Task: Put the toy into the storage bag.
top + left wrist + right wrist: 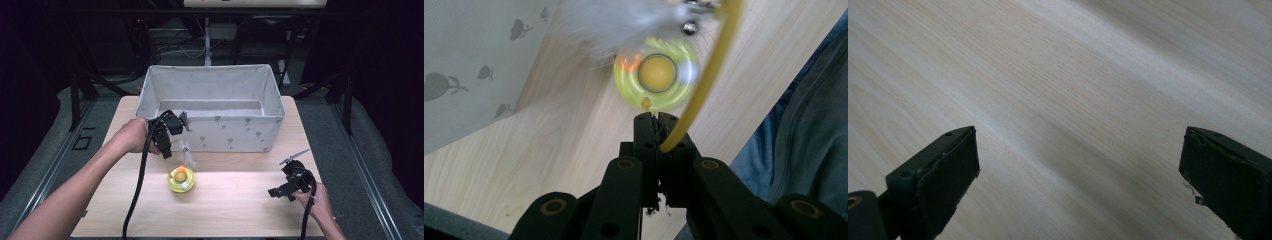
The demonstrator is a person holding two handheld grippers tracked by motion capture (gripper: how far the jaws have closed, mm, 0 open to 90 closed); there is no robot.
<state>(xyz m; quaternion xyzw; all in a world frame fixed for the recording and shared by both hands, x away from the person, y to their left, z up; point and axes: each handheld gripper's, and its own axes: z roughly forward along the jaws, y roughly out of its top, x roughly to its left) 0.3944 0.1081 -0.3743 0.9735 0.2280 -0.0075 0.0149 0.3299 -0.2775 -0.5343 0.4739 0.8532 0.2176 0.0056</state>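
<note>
A toy with a round yellow-green base (pixel 181 179) and an orange ball in its middle sits on the wooden table (pixel 240 200), just in front of the fabric box. From the base (pixel 656 75) a thin yellow rod (pixel 704 85) rises, with white feathers (pixel 619 22) and a small bell (pixel 690 27) on it. My left gripper (pixel 169 151) hangs over the toy, pointing down. Its jaws (pixel 655 120) are shut on the lower part of the rod. My right gripper (pixel 280 180) rests low at the table's right, and its jaws (pixel 1078 170) stand wide open over bare wood.
A large white fabric box (pixel 215 131) with a grey leaf print stands across the back half of the table; its wall (pixel 474 65) is close to the left gripper. Grey-blue cloth (pixel 809 125) lies beyond the table edge. Cables trail from both grippers.
</note>
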